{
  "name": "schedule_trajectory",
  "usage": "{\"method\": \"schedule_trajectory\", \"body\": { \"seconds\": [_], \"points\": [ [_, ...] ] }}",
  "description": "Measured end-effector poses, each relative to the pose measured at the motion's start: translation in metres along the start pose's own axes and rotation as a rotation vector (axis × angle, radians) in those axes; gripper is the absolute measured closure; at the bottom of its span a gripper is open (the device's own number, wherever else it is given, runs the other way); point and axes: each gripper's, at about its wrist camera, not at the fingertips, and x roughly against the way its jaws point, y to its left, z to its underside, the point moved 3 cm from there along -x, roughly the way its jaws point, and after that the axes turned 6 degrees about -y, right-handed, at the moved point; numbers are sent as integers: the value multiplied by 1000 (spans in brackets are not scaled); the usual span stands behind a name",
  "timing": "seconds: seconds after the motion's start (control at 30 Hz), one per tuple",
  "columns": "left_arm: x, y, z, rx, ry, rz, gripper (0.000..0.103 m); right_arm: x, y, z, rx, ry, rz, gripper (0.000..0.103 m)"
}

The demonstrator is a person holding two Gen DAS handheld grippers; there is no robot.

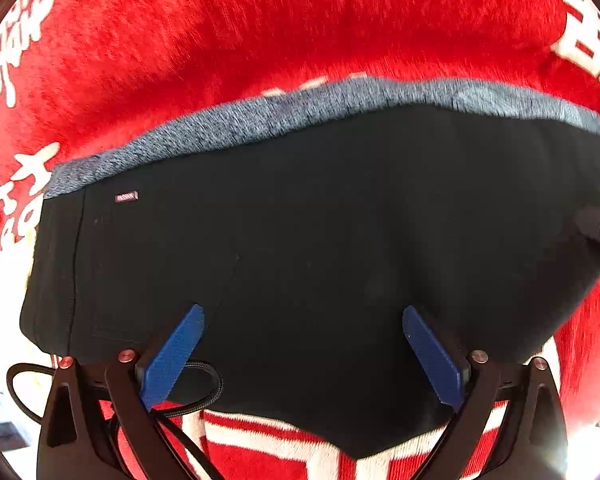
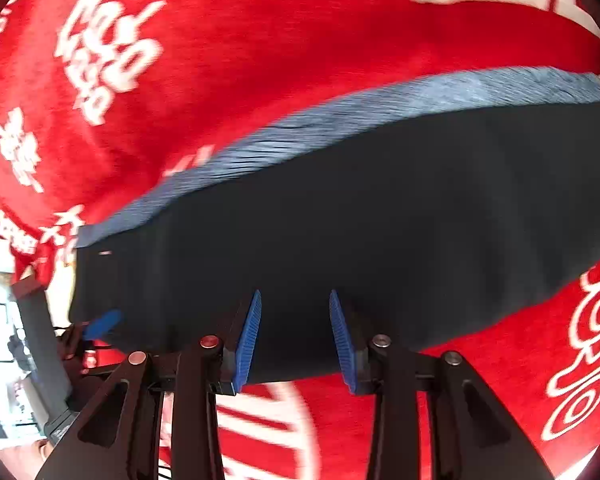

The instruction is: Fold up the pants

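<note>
The left gripper (image 1: 303,316) hangs over the black pants (image 1: 300,240) with its blue fingers (image 1: 172,354) spread wide, nothing between them. The right gripper (image 2: 295,304) has its fingers (image 2: 247,344) parted more narrowly, also empty above the pants (image 2: 340,220). The folded pants lie flat on a red blanket (image 1: 260,32), their grey-blue waistband (image 1: 300,108) at the far edge.

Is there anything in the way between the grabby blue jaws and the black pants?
Nothing visible. Both the left gripper and the right gripper hang with jaws open right above the black pants with the grey-blue waistband, which lie on the red fleece blanket with white lettering.
</note>
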Motion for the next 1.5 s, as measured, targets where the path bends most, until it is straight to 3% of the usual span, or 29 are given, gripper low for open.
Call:
{"method": "schedule_trajectory", "body": {
  "seconds": [0.1, 0.17, 0.27, 0.4, 0.5, 0.6, 0.67, 0.73, 0.83, 0.97, 1.07, 1.23, 1.33, 1.47, 1.5],
  "points": [
    [-3, 7, -2, 33, 42, 16, 0, 13, -39, -4, -48, -52, 31, 64],
    [0, 7, -8, 29, 73, -10, 0, 27, -70, -11, -102, -92, 99, 64],
    [19, 0, -33, 55, 13, -24, 0, 43, -94, -24, -184, -114, 95, 65],
    [22, -26, -81, 101, -51, -8, 0, 40, -73, -56, -92, -139, 10, 65],
    [3, -47, -108, 105, -70, -51, 0, 10, -39, -80, -26, -104, -82, 65],
    [-32, -56, -120, 131, -19, -116, 0, -23, -15, -94, 33, -63, -106, 65],
    [-42, -52, -122, 162, -13, -116, 0, -42, -7, -95, 80, -38, -86, 66],
    [-43, -44, -119, 205, -25, -123, 0, -47, -9, -95, 128, -55, -68, 78],
    [-45, -32, -119, 235, -28, -148, 0, -37, -34, -101, 157, -107, 5, 80],
    [-46, -21, -123, 229, -23, -171, 0, -13, -96, -112, 69, -152, 58, 80],
    [-41, -23, -125, 202, -17, -187, 0, 11, -146, -113, 25, -196, 189, 77],
    [-20, -41, -121, 151, -1, -177, 0, 53, -228, -110, -172, -253, 334, 76],
    [2, -59, -120, 99, -20, -158, 0, 82, -252, -97, -329, -296, 247, 72],
    [27, -93, -97, -9, -63, -100, 0, 113, -251, -52, -432, -329, 45, 44],
    [32, -108, -94, -25, -64, -78, 0, 116, -251, -40, -458, -334, 7, 43]
  ]
}}
